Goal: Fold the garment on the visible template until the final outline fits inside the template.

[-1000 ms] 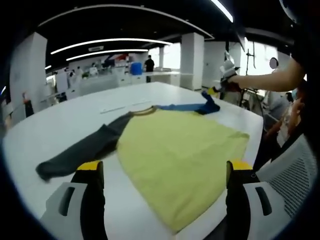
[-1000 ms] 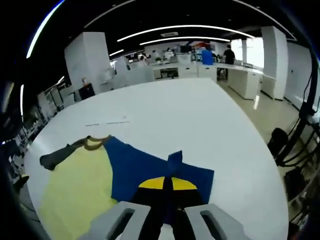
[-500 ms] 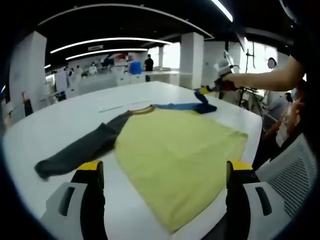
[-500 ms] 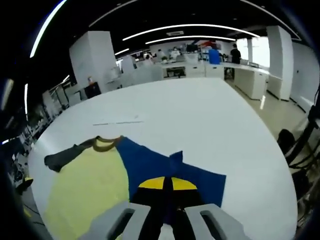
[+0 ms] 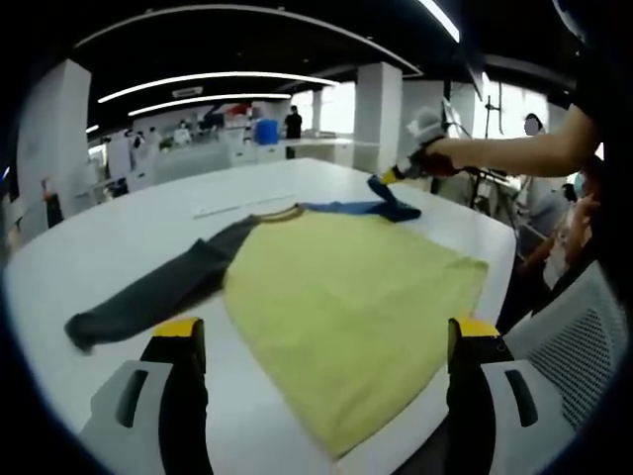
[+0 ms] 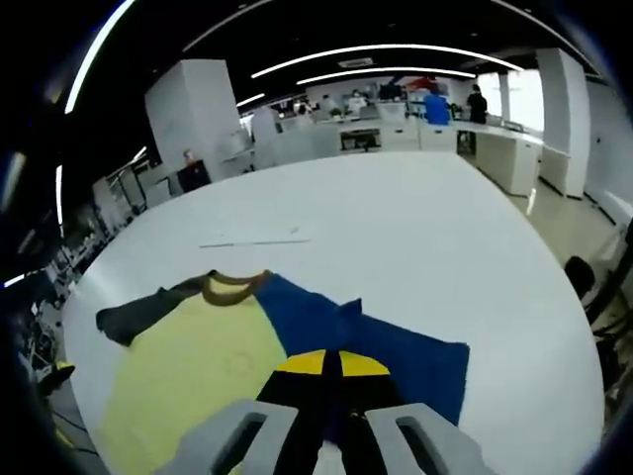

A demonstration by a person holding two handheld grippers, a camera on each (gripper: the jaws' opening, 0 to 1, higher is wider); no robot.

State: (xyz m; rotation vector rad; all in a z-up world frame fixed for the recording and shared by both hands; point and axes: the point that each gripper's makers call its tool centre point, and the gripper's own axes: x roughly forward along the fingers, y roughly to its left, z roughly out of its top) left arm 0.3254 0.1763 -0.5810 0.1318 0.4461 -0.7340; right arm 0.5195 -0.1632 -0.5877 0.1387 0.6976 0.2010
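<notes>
Yellow garment (image 5: 346,317) spread flat; blue sleeve (image 6: 396,351) apparently lifted.

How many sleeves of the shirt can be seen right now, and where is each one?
2. The grey sleeve lies flat on the white table, stretched away from the yellow body. The blue sleeve is pinched and lifted by the right tool.
</notes>
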